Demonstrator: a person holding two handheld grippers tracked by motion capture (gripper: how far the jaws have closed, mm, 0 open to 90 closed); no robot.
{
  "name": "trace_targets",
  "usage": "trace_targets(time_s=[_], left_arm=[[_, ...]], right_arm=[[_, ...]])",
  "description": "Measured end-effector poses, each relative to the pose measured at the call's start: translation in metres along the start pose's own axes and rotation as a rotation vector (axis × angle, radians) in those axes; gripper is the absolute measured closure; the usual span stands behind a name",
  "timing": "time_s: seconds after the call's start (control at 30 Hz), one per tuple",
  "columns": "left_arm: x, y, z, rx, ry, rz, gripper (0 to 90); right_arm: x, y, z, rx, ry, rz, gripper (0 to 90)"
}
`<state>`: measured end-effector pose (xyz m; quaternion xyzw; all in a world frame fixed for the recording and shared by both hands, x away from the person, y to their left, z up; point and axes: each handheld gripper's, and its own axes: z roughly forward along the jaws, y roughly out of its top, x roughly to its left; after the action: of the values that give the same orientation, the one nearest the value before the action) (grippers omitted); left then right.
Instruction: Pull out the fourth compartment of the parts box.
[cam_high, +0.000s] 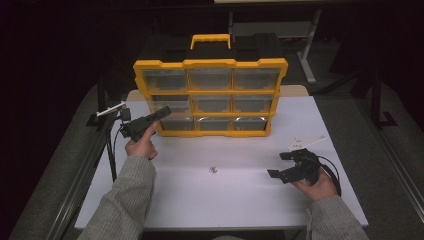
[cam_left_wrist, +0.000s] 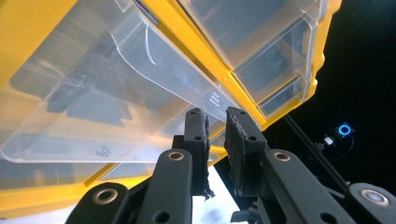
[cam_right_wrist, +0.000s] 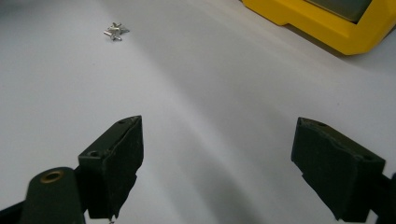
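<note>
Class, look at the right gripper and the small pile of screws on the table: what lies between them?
Nothing: bare white table separates the right gripper from the screws, clearest in the right gripper view.

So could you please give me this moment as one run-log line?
left gripper: shut on clear plastic drawer | right gripper: open | small metal screws: untouched

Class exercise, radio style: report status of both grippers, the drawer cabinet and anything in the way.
Left gripper shut at a clear drawer of the yellow cabinet. Right gripper open, empty, over table. Small screws lie loose mid-table.
</note>
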<state>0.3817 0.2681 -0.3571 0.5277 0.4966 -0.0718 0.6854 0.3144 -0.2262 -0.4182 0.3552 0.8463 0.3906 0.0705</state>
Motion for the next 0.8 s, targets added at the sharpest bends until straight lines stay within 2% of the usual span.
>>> trace_targets(time_s=[0.27, 0.33, 0.6, 0.8], left_arm=[[-0.0025, -0.0013, -0.0018, 0.003, 0.005, 0.006, 77.5], [-0.0016, -0.0007, -0.0023, 0.007, -0.002, 0.008, 77.1], [-0.0053, -0.0025, -0.0047, 0.015, 0.011, 0.02, 76.9], [-0.0072, -0.0044, -0.008, 0.019, 0.003, 0.035, 76.9]], right_arm=[[0.0011, 0.0012, 0.001, 0.011, -0.006, -0.002, 15.9], [0.0001, 0.001, 0.0018, 0.008, -0.008, -0.022, 15.9], [0.0013, 0.0009, 0.0017, 0.014, -0.004, 0.0, 15.8], [0.0019, 0.0009, 0.0015, 0.013, -0.005, -0.008, 15.8]])
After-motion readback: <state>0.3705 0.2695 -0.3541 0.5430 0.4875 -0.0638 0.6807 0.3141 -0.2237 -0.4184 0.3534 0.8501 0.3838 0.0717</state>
